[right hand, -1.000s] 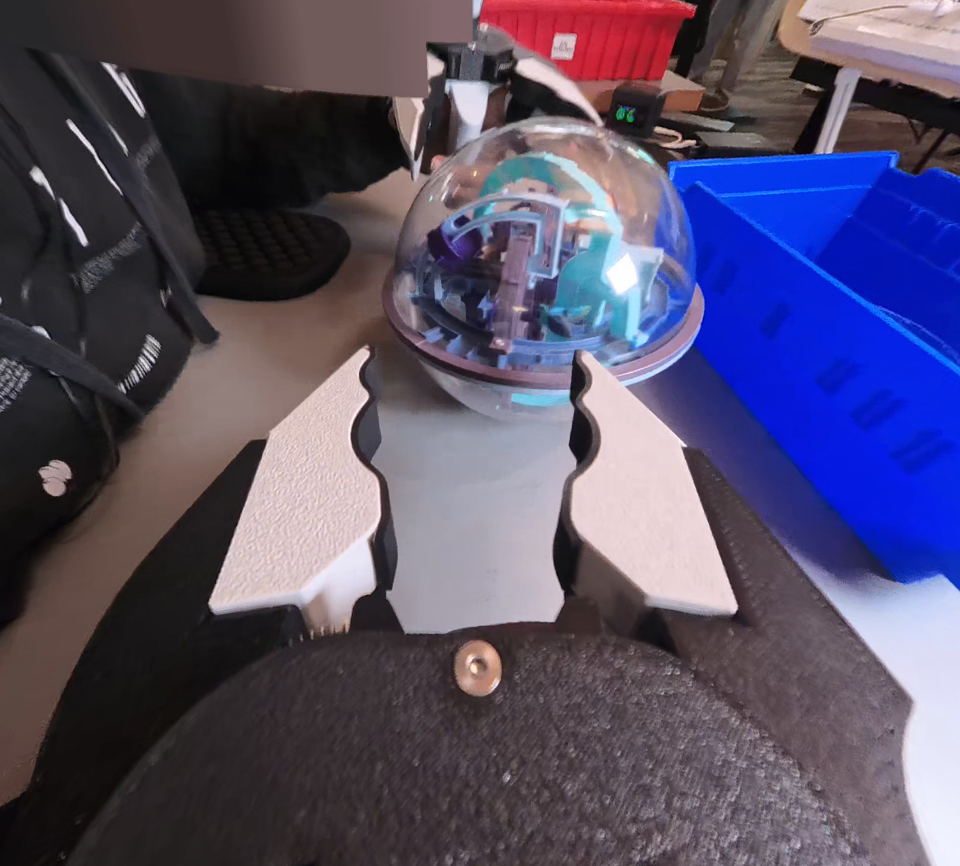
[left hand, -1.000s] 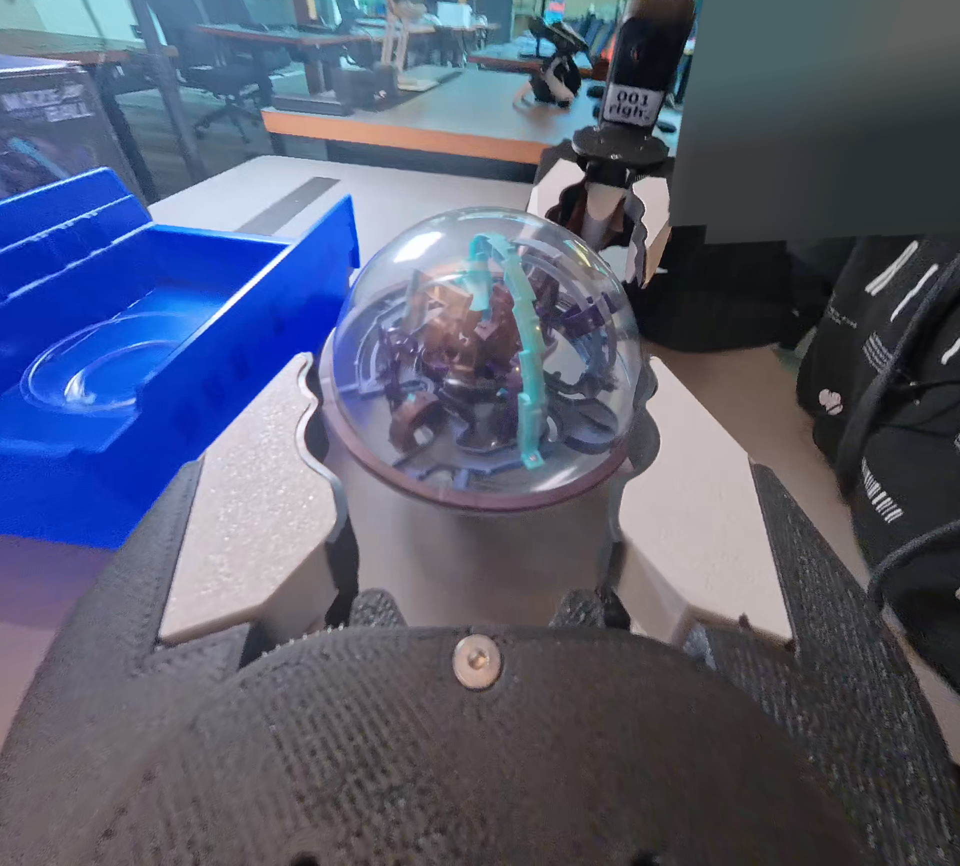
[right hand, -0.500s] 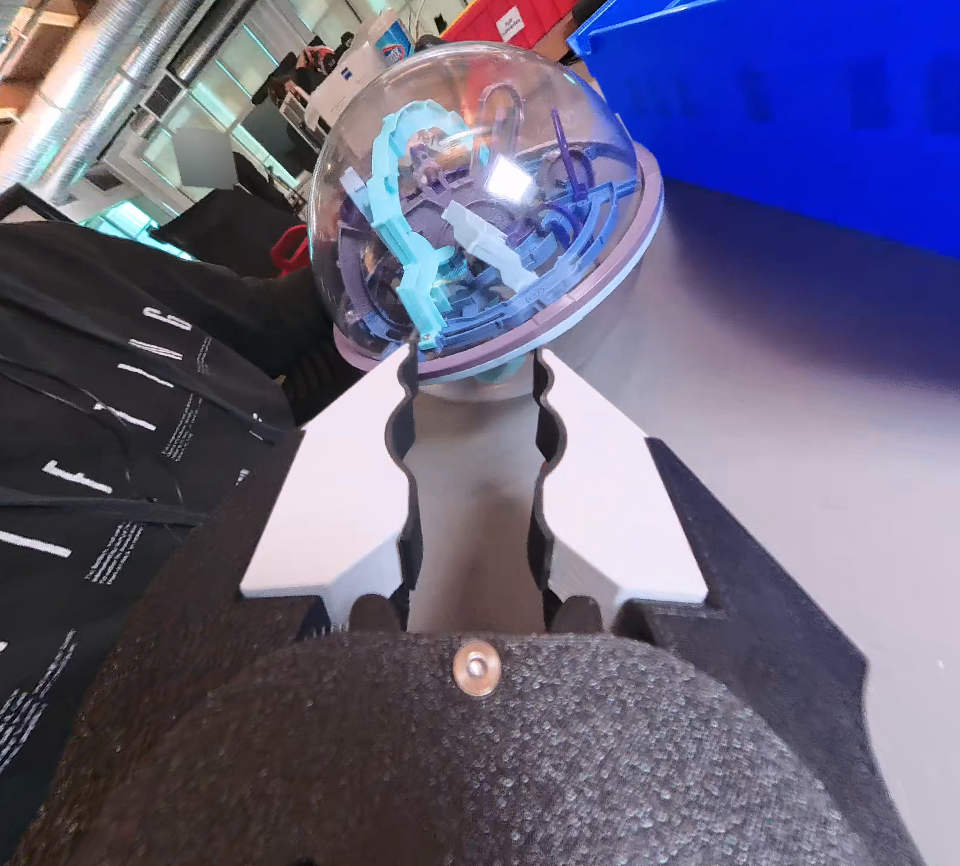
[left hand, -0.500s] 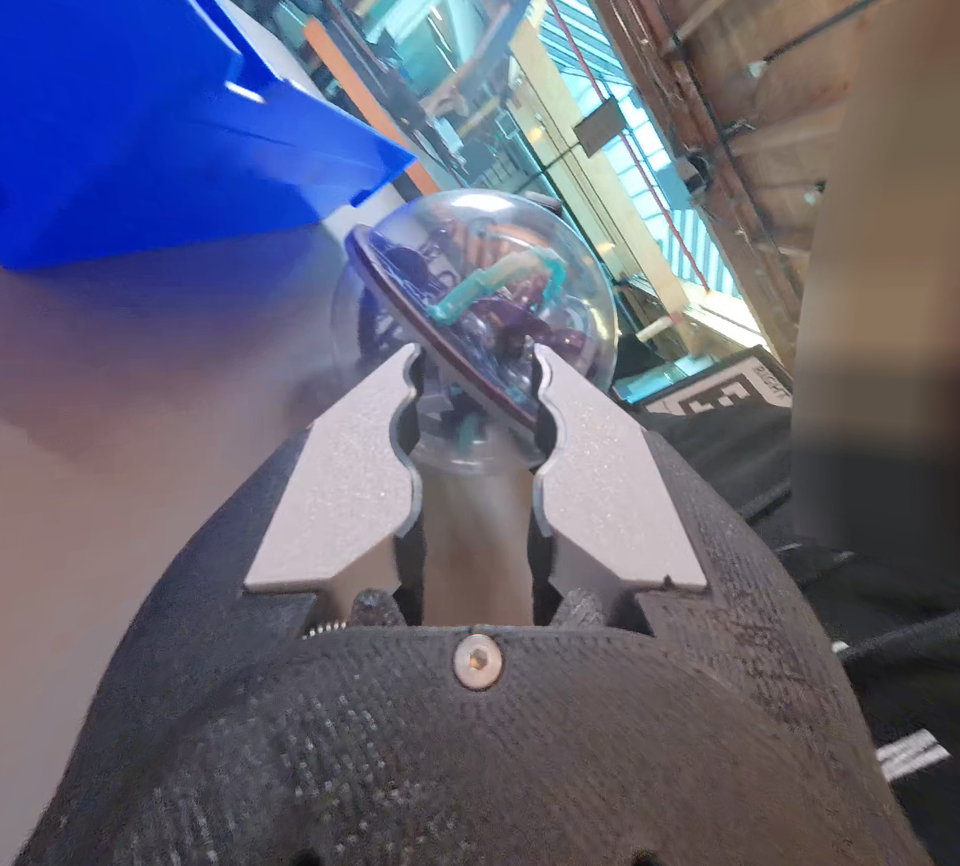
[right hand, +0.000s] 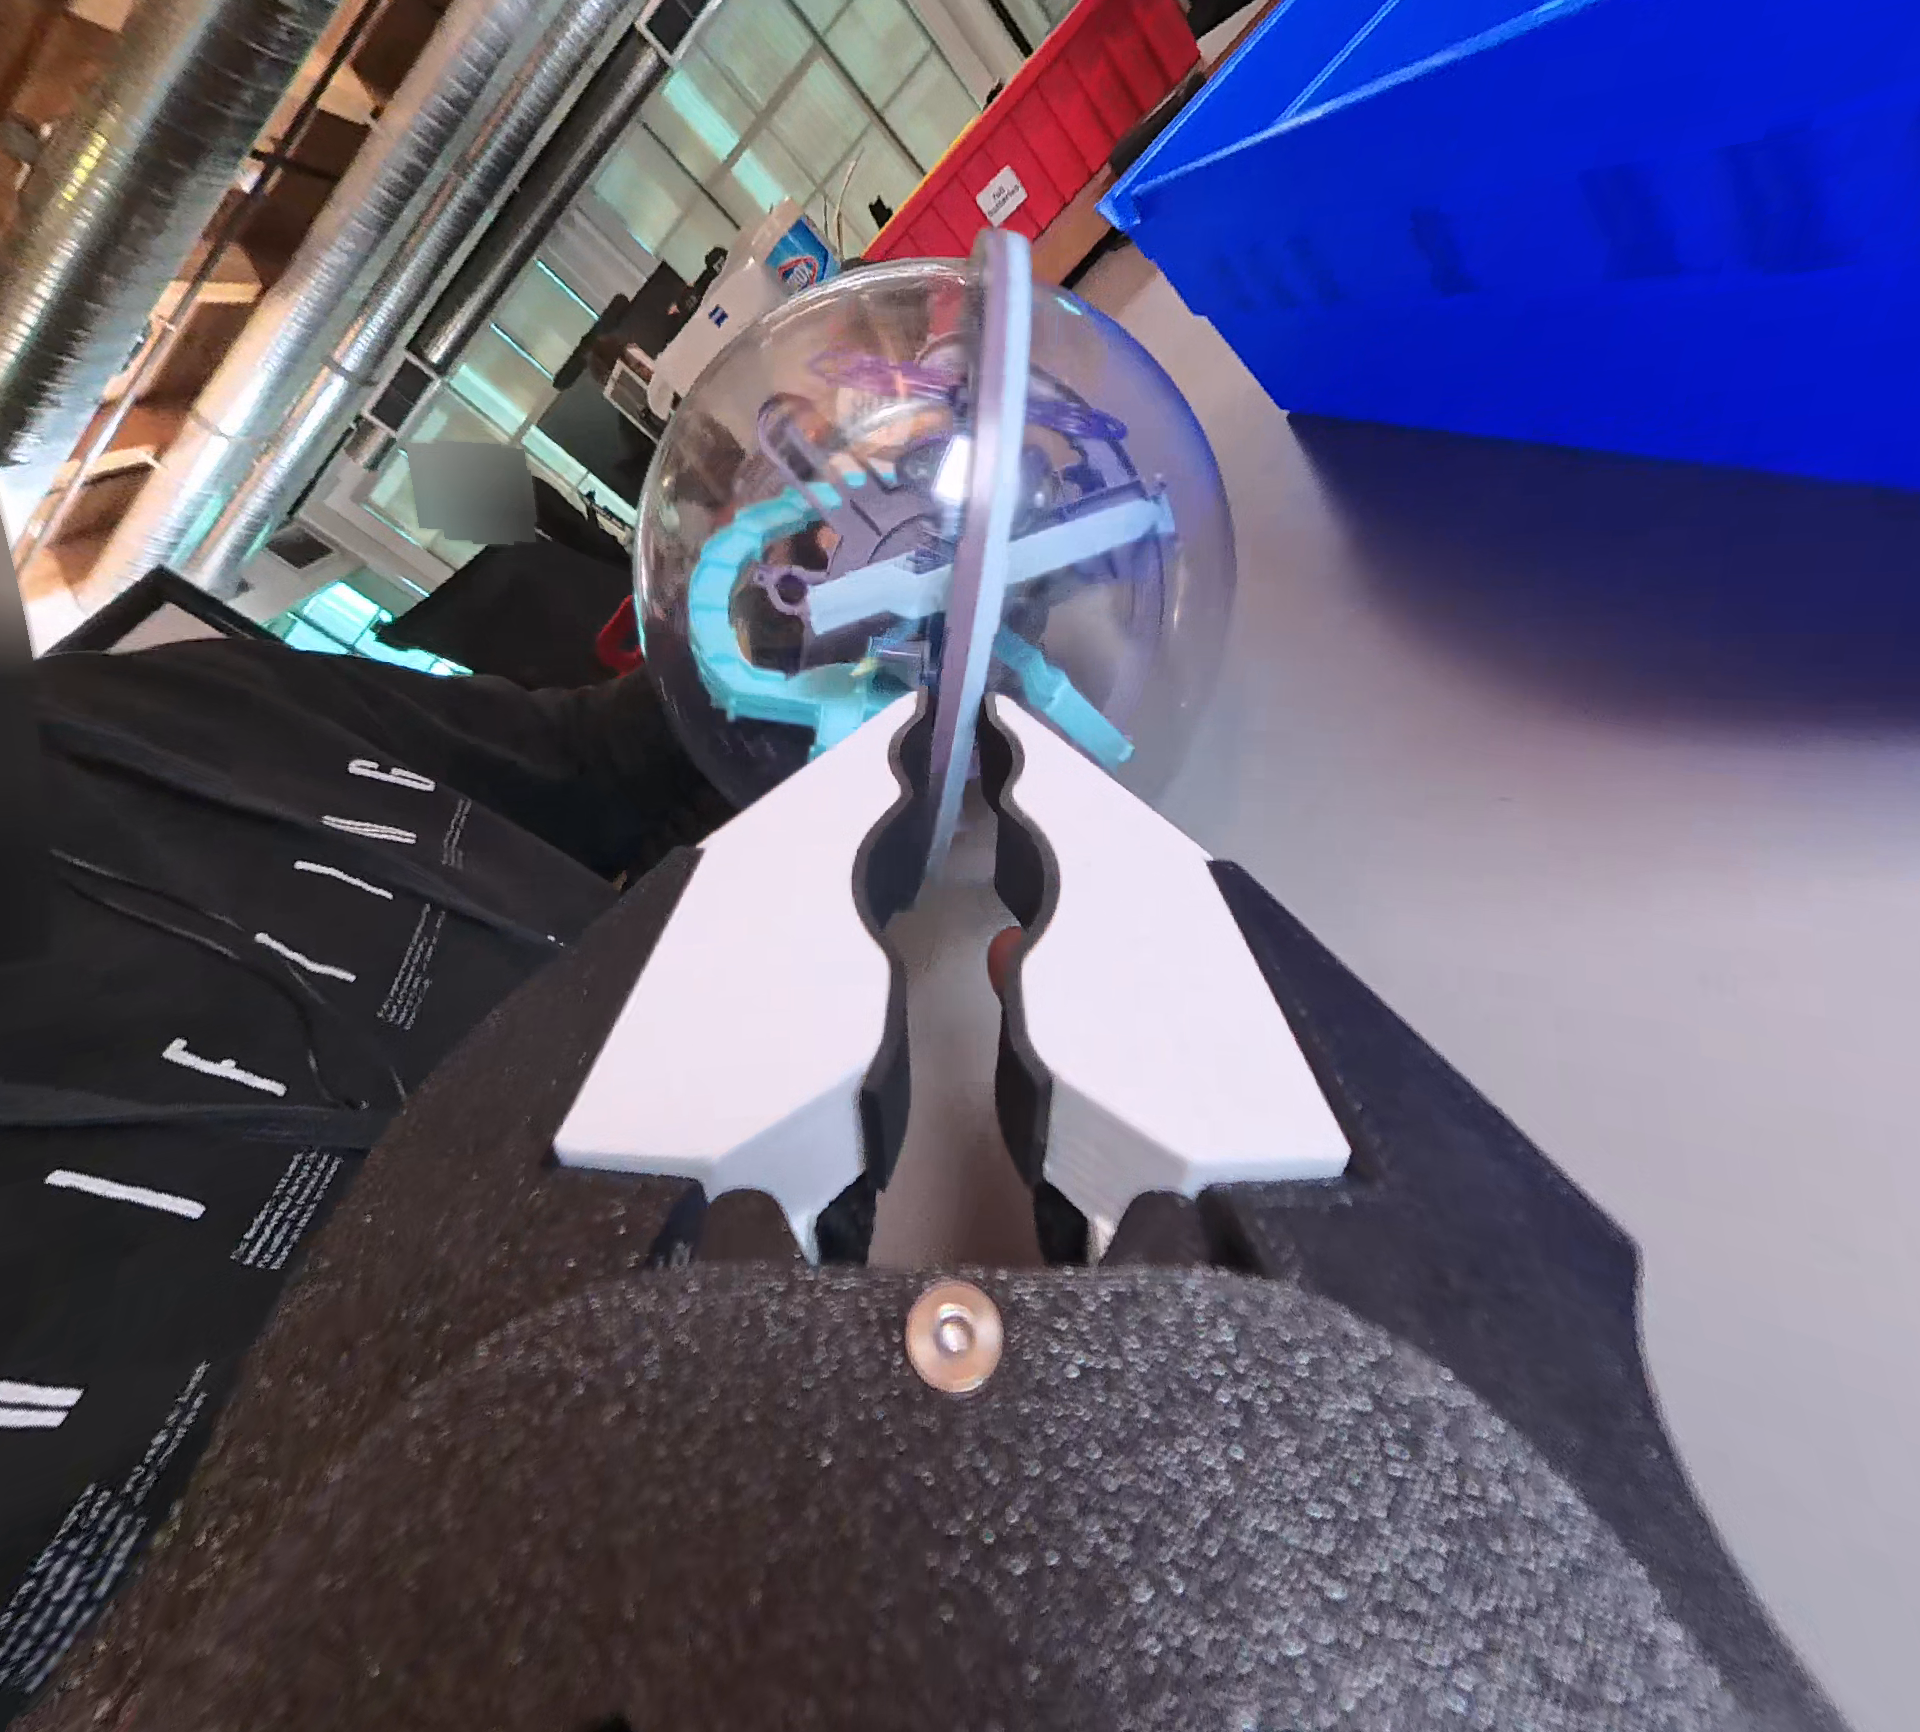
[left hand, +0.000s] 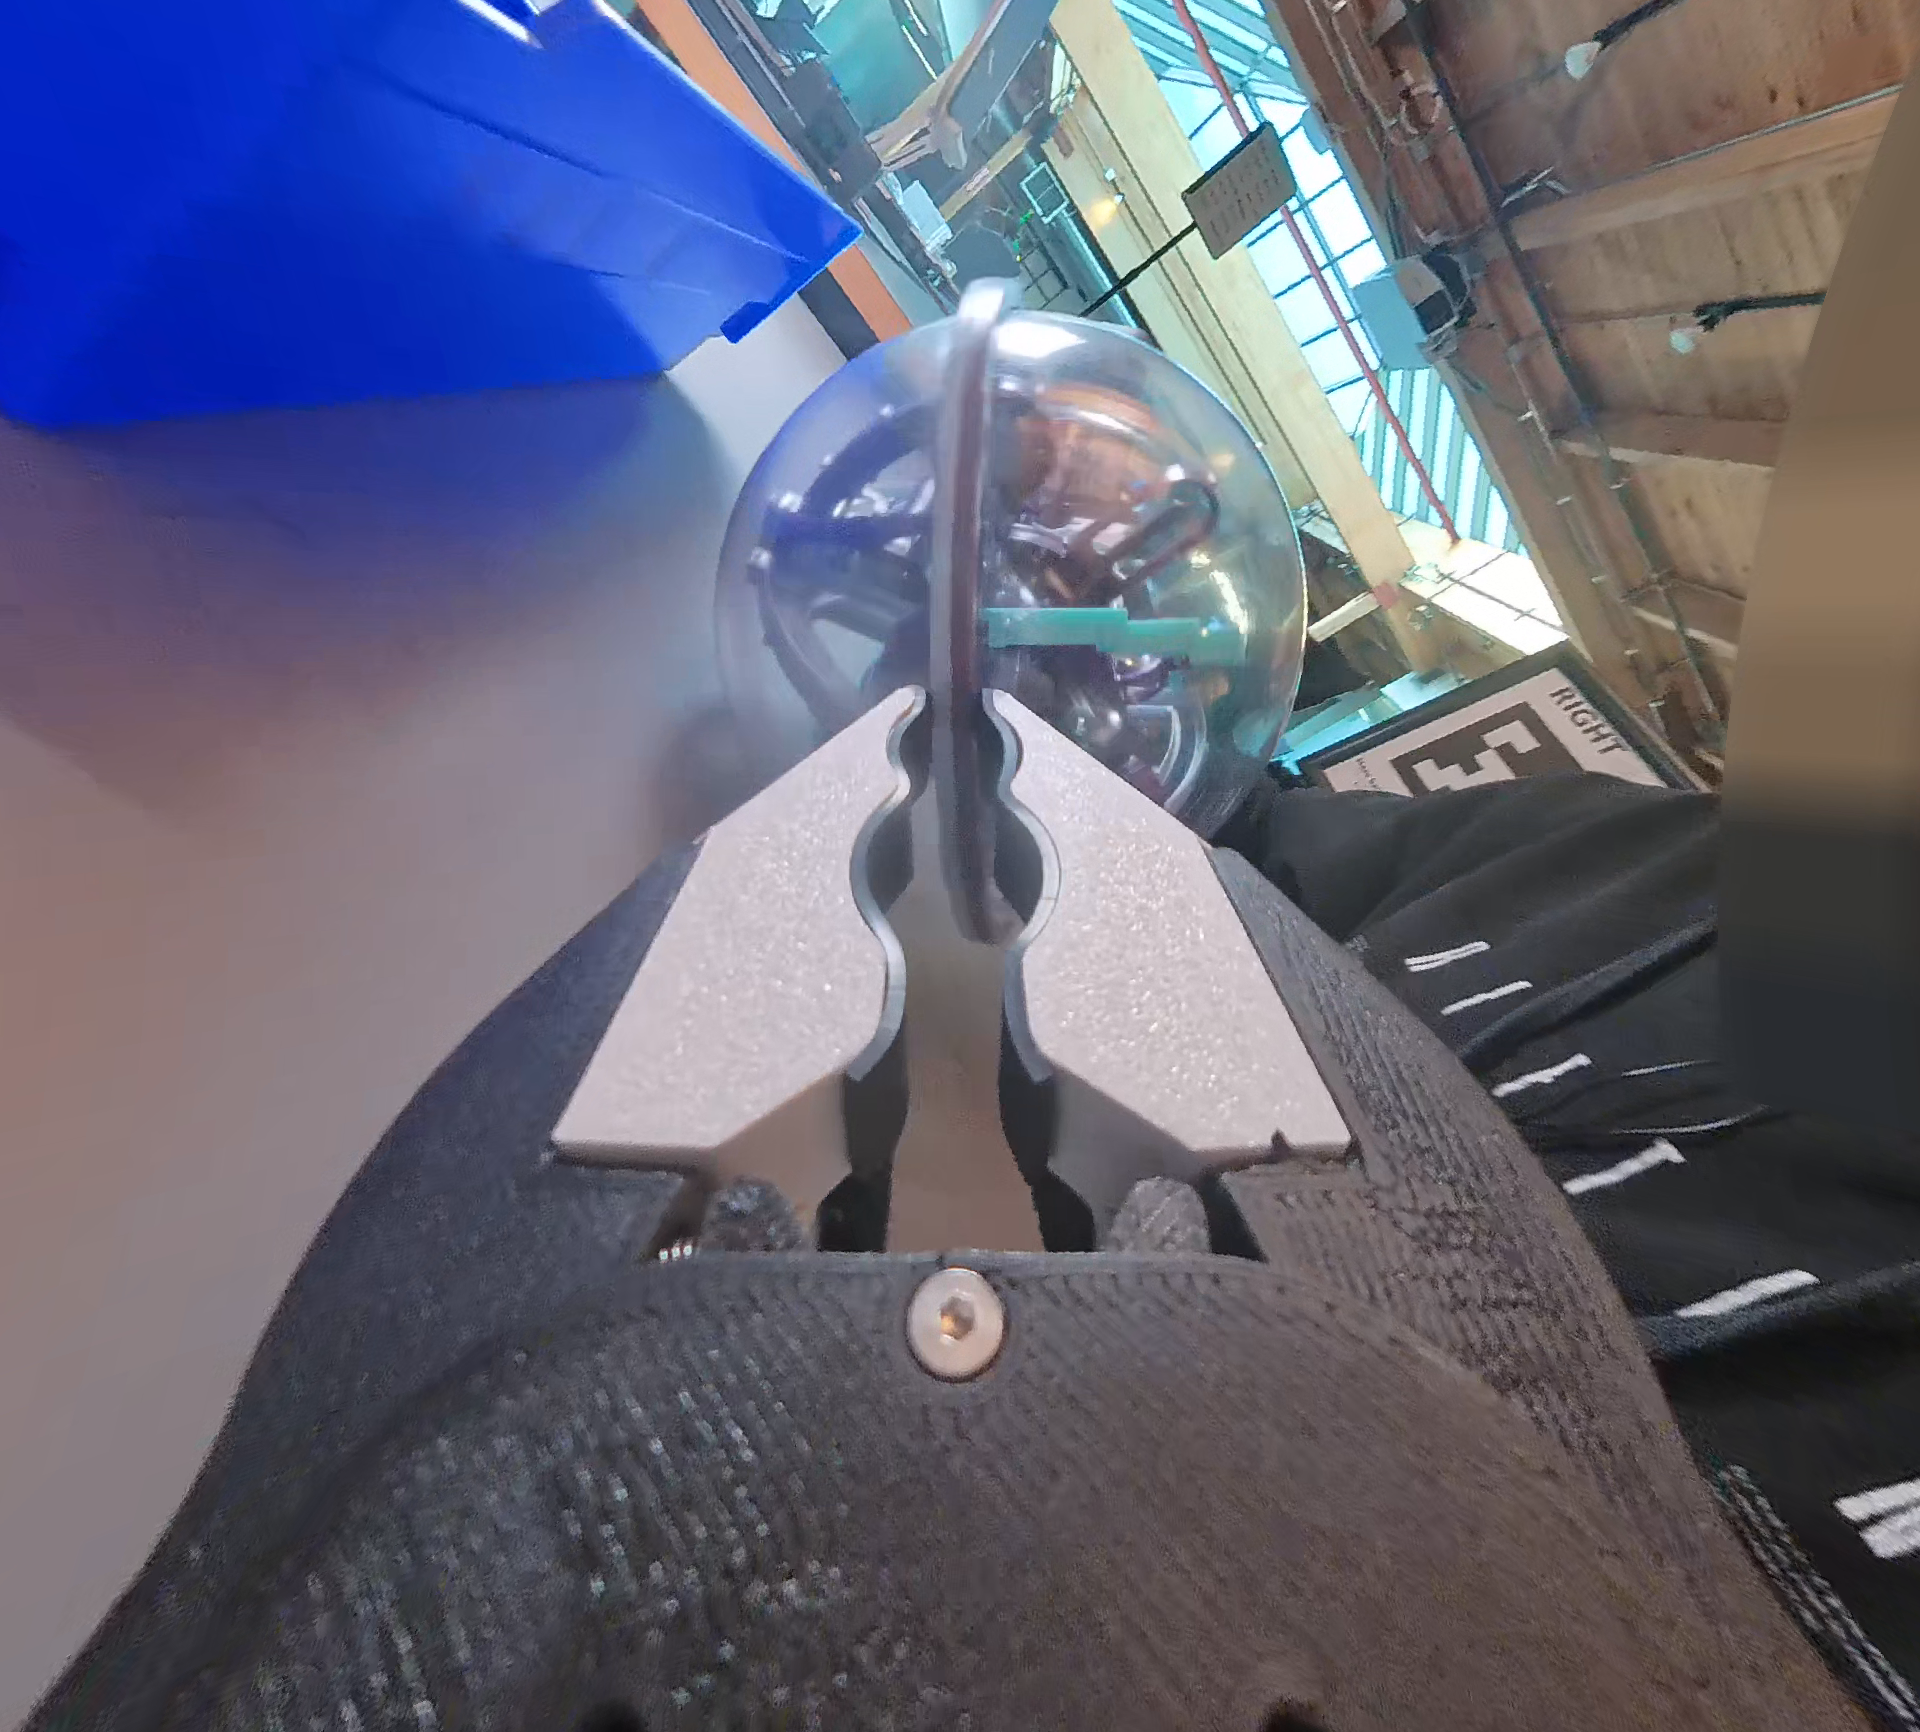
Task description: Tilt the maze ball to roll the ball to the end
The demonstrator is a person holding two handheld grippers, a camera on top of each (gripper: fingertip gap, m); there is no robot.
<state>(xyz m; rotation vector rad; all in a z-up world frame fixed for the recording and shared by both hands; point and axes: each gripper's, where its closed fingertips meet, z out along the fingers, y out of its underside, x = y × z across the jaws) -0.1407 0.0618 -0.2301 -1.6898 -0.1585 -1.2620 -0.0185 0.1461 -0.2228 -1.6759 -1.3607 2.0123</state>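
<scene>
The maze ball (left hand: 1101, 560) is a clear sphere with teal, purple and brown tracks inside and a flat rim around its middle. In the left wrist view my left gripper (left hand: 961, 706) is shut on that rim, which stands upright between the two fingers. In the right wrist view my right gripper (right hand: 956, 711) is shut on the rim of the maze ball (right hand: 831, 529) from the opposite side. The ball is held above the grey table (right hand: 1558, 851), turned so that its rim is nearly vertical. I cannot pick out the small ball inside.
A blue bin (left hand: 312, 155) stands on the table close to the ball; it also shows in the right wrist view (right hand: 1610, 155). A person's black garment with white marks (right hand: 208, 1007) lies on the other side. A red bin (right hand: 1049, 103) stands farther back.
Both grippers closed from open onto the ball's rim. Ball and grippers have rolled together, turning the rim from level, through a slant, to nearly vertical.
</scene>
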